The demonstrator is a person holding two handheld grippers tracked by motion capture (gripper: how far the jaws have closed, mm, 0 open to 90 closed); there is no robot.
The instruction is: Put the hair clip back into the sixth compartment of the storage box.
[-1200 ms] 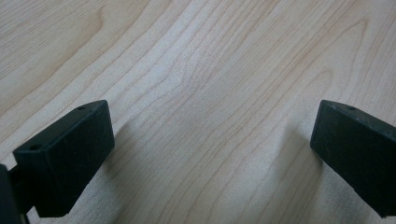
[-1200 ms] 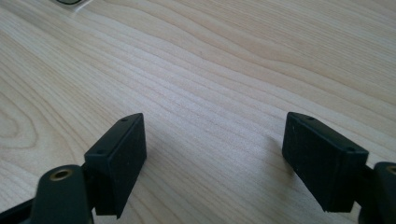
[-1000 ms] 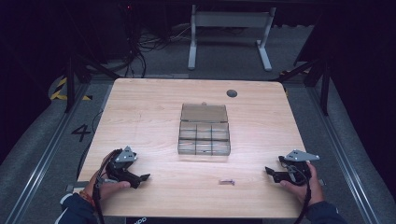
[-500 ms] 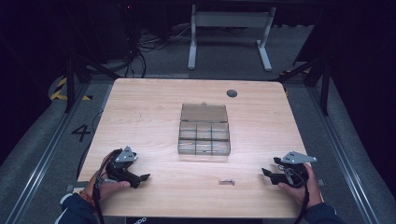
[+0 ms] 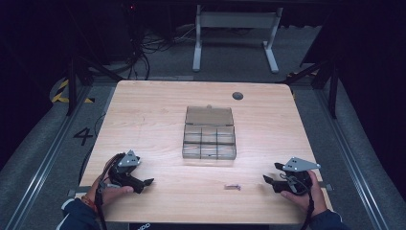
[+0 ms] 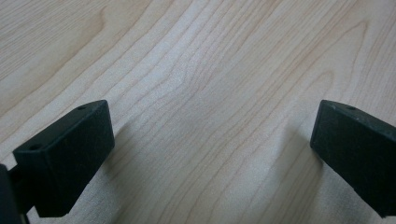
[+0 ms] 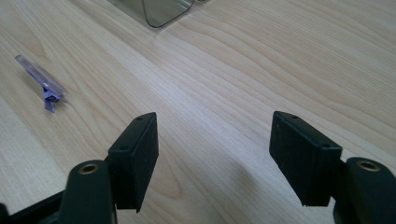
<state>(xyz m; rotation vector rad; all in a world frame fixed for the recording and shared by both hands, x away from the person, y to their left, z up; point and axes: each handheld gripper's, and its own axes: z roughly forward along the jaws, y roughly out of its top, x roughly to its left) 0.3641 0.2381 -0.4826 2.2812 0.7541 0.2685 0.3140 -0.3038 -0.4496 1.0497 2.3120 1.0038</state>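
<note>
The little purple clip (image 7: 44, 86) lies flat on the table (image 5: 143, 120), ahead of my right gripper (image 7: 212, 154) and off to the left of its jaws, not between them. Those jaws have just been closing a bit, but they are wide apart and hold nothing. If I go straight ahead, I will miss it. It is thin, so one jaw could push it and make it slide away. The clear box (image 5: 209, 132) sits farther off. My left gripper (image 6: 208, 154) is wide apart too, with bare wood between its jaws.
</note>
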